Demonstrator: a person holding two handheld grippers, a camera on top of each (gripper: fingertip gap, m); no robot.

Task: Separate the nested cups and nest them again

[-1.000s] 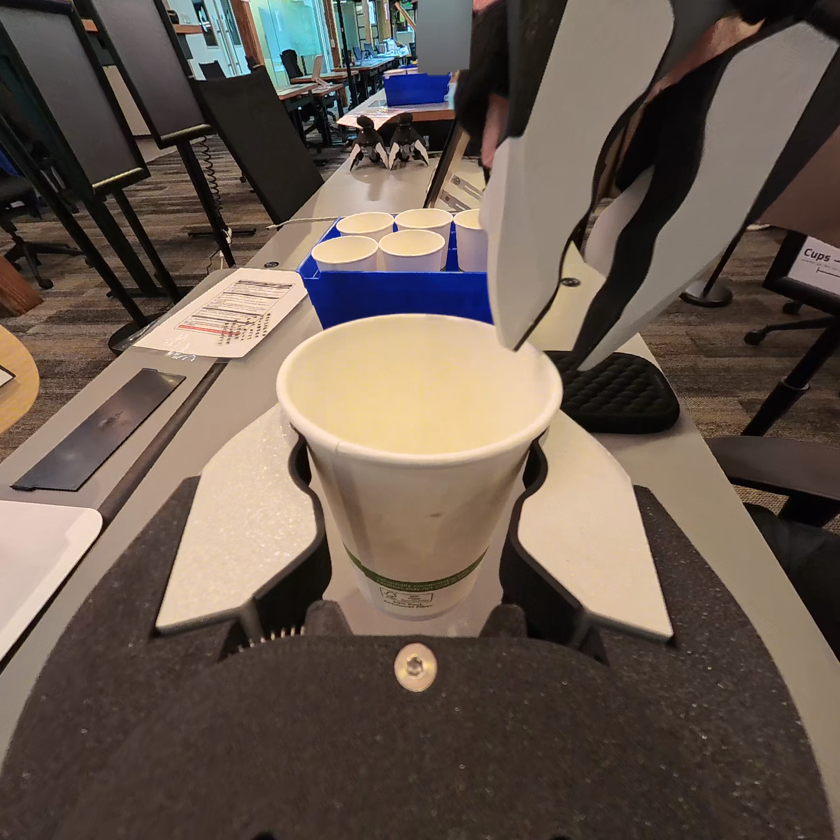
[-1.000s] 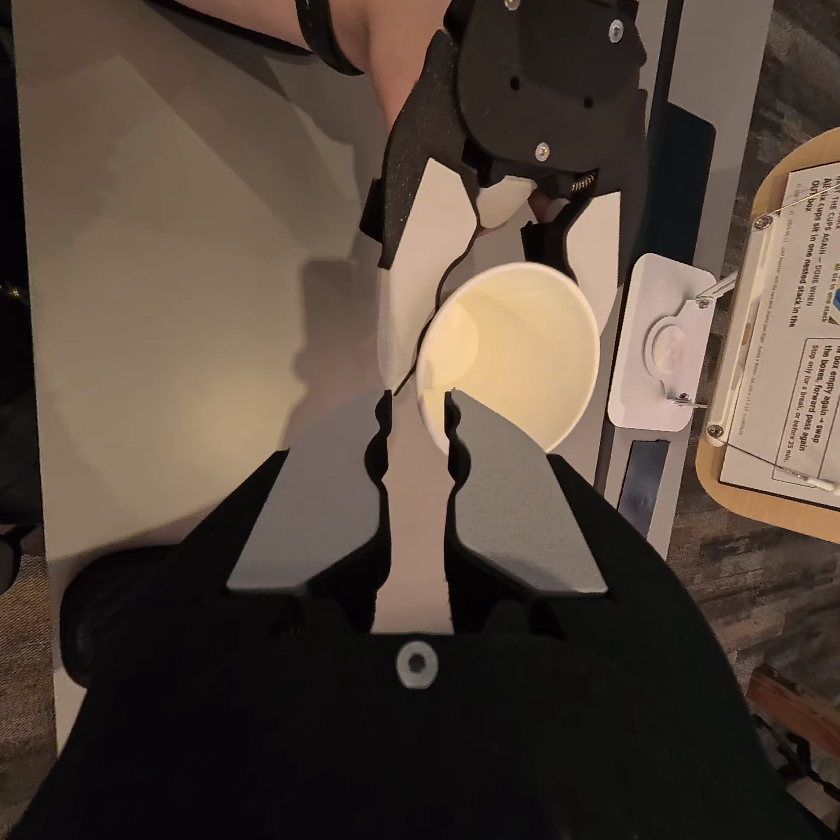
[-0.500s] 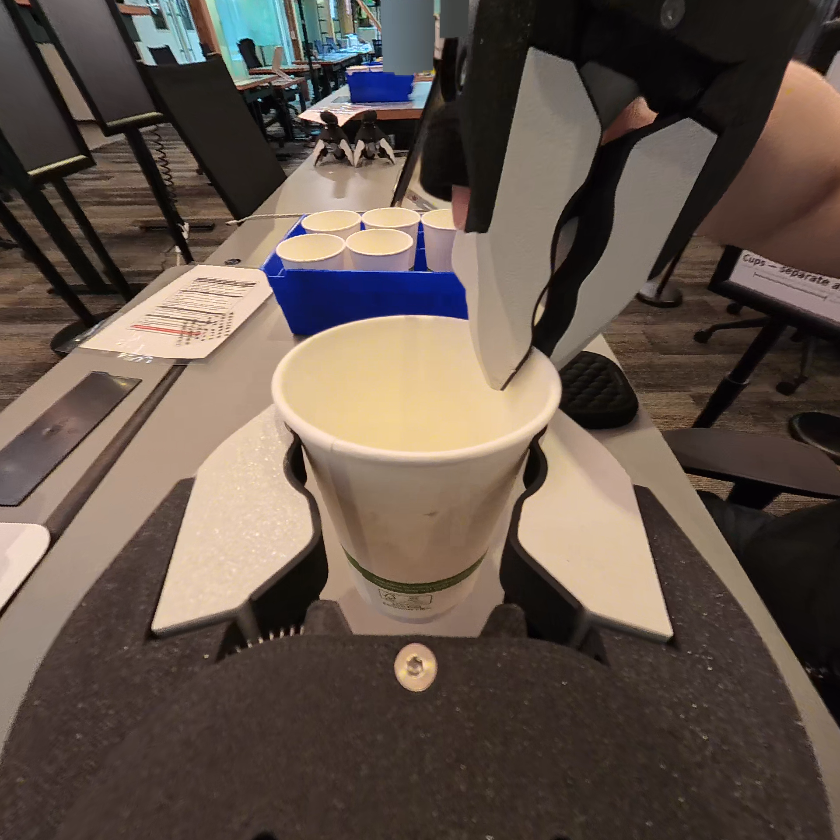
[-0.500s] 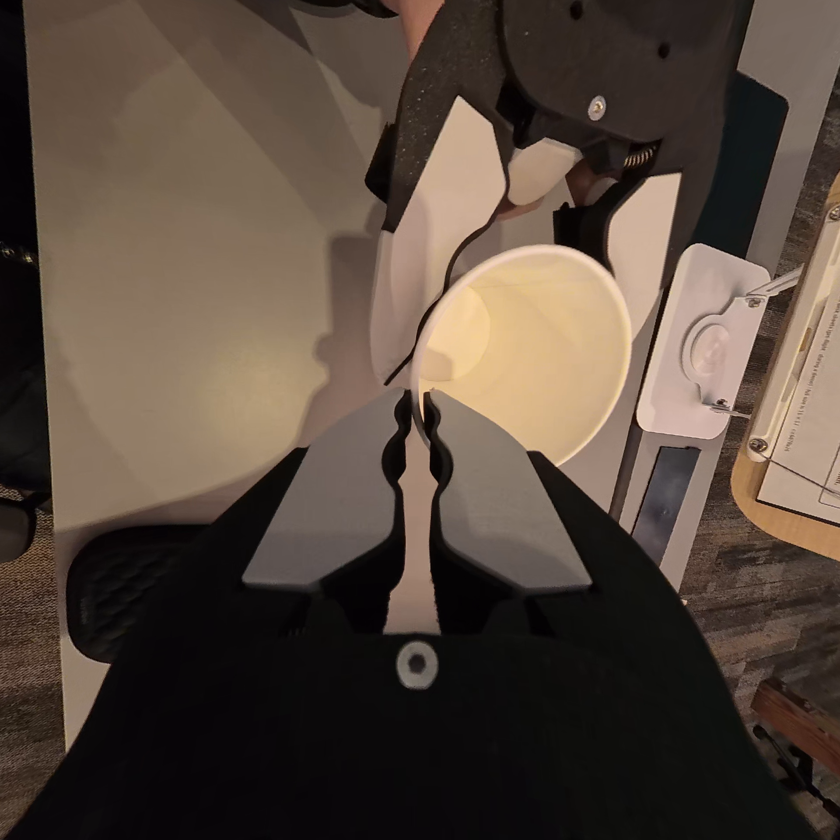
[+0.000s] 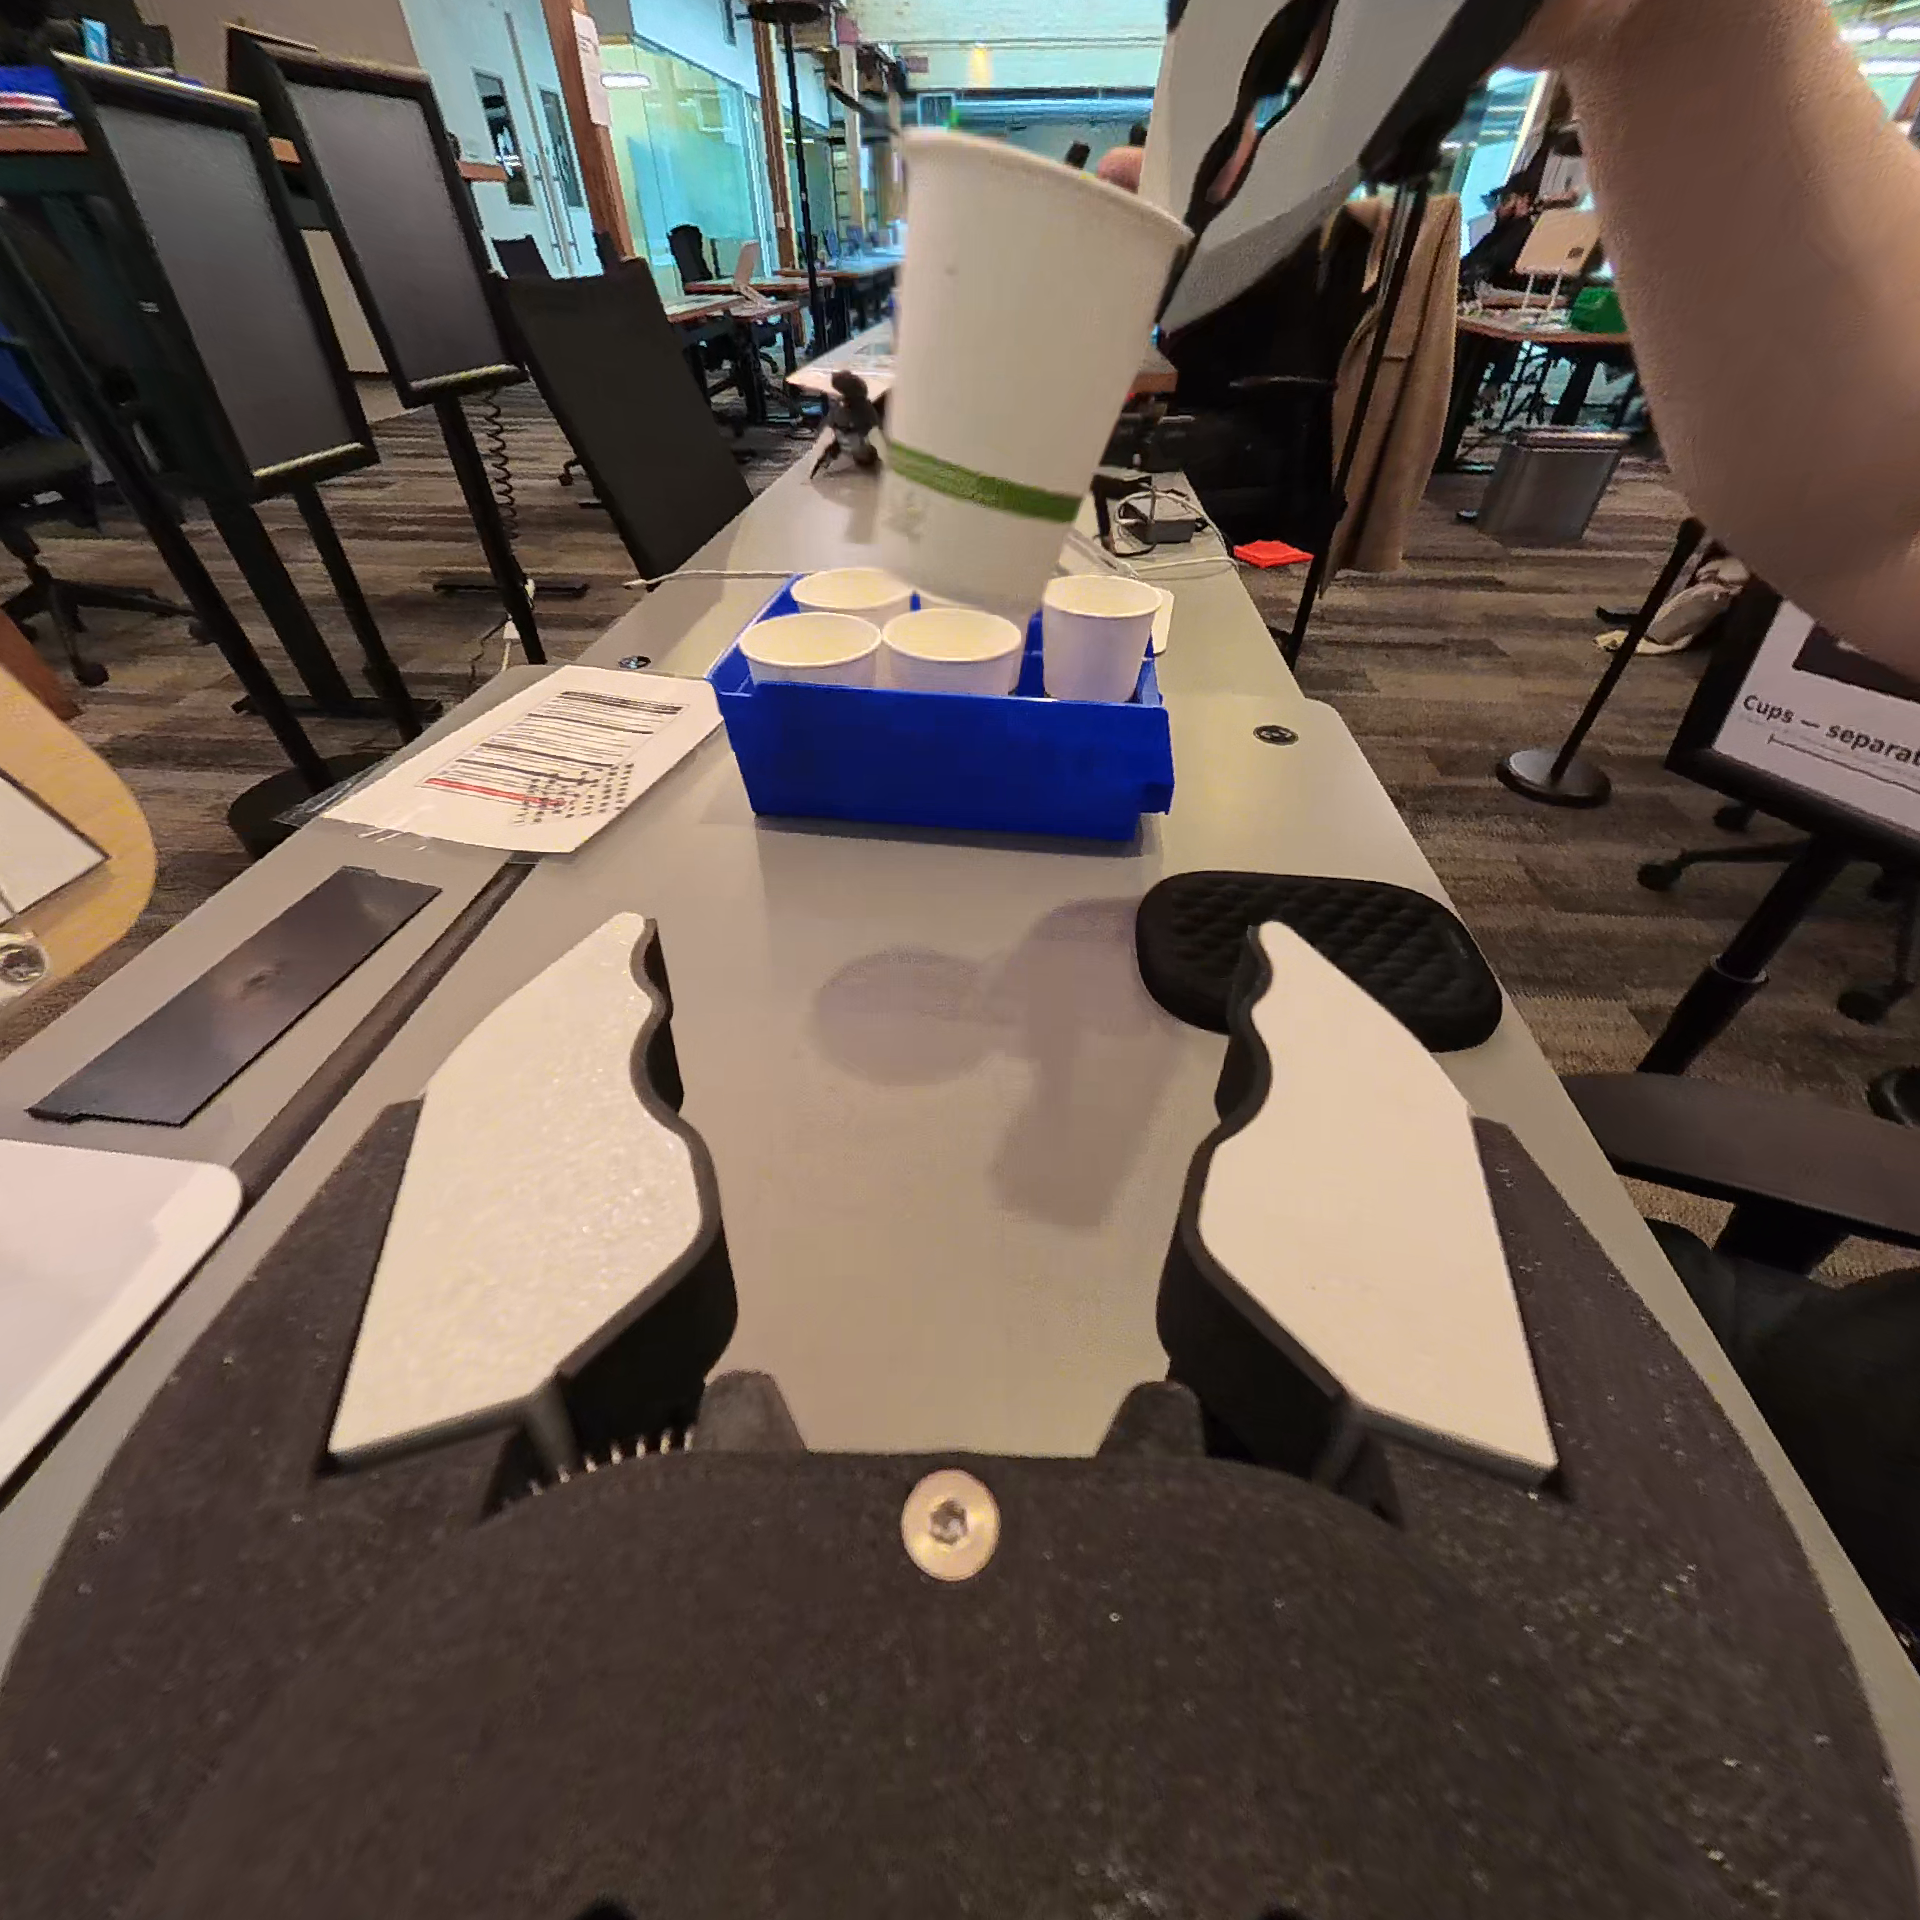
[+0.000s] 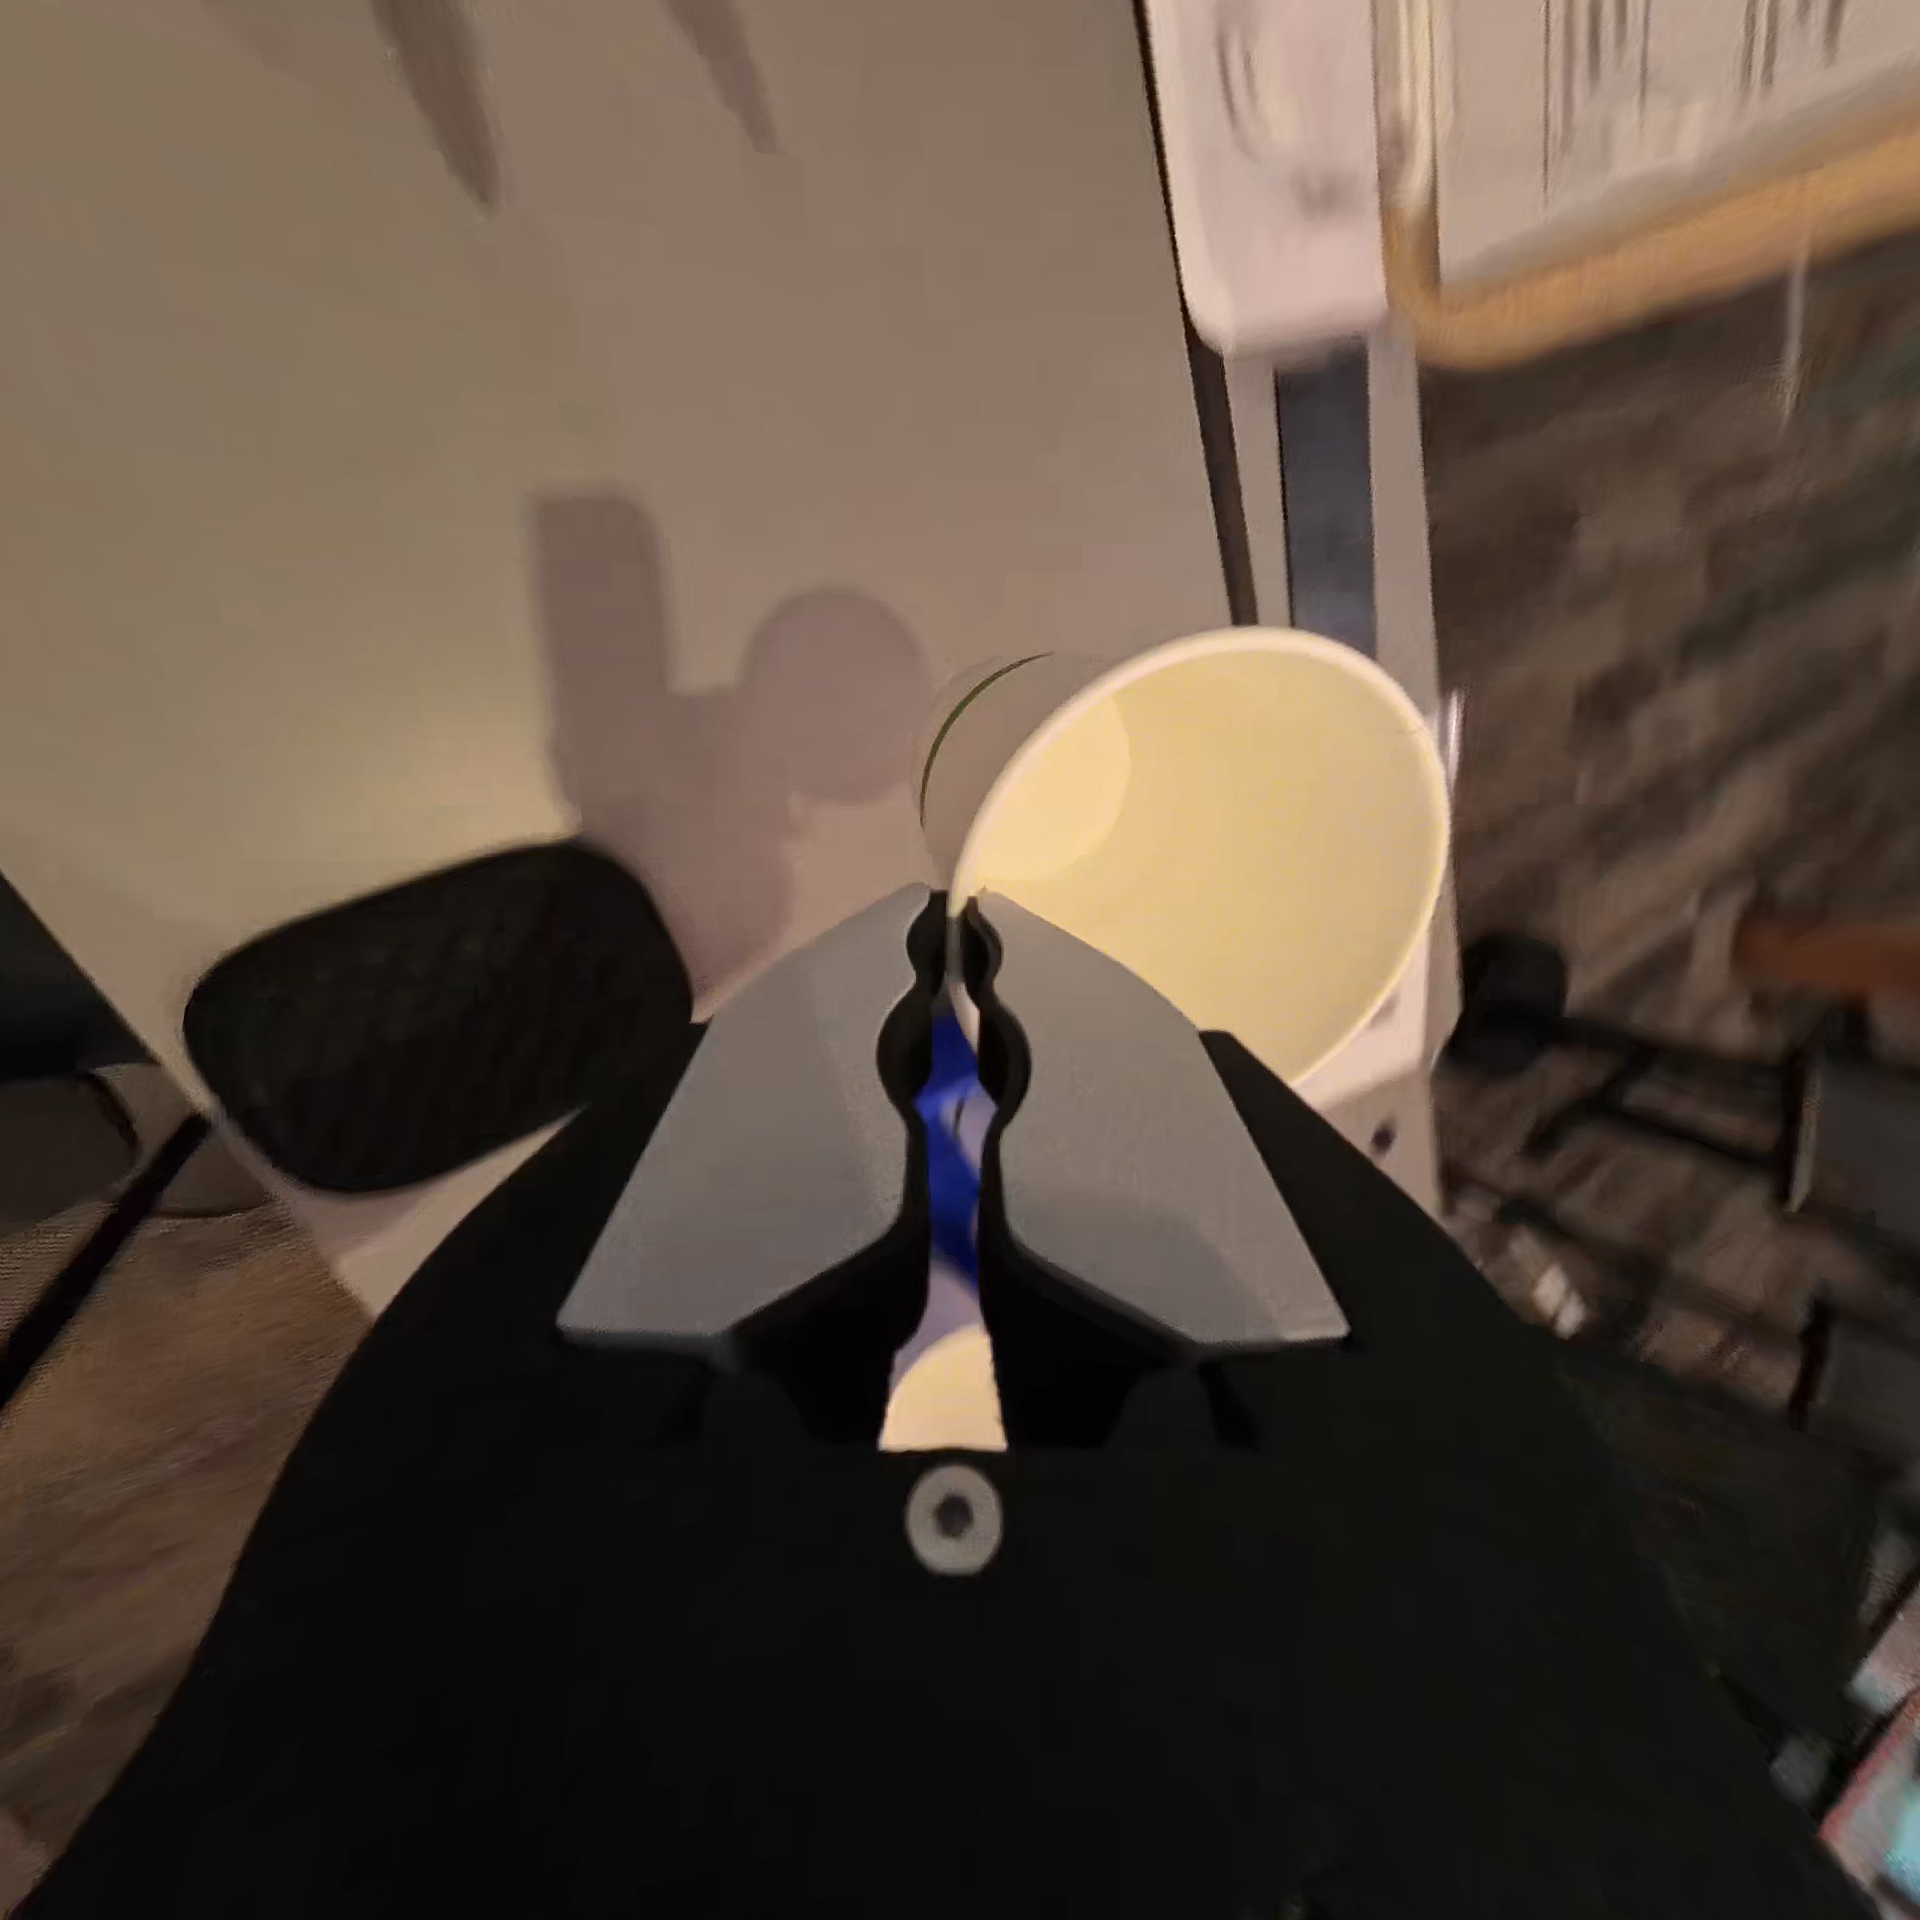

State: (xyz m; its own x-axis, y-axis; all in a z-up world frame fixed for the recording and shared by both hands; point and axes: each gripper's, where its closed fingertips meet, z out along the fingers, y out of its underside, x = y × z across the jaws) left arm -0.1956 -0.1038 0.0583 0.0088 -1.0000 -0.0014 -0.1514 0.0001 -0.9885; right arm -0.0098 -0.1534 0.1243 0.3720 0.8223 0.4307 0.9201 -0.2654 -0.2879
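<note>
1. Above the blue bin, a white paper cup with a green band hangs in the air, tilted, its rim pinched at one edge by the right hand-held gripper.
2. From the right wrist view, that gripper's fingers are clenched on the cup's rim wall, one finger outside and one inside, and the cup's pale interior faces the camera.
3. Seen from the left wrist view, the right hand-held gripper enters from the top right corner, with a person's bare forearm behind it.
4. The left hand-held gripper is released: its two fingers are spread wide apart over the grey worktop and nothing lies between them.
5. The blue bin stands on the worktop ahead of the left gripper and holds several more white cups upright; the one at the right stands taller than the others.
6. A black textured pad lies on the worktop near the right edge, between the bin and the left gripper's right finger.
7. A printed sheet lies to the left of the bin, and a dark flat strip lies nearer along the left edge.
8. The right wrist view is blurred, so the floor and the objects along its right side cannot be made out.
</note>
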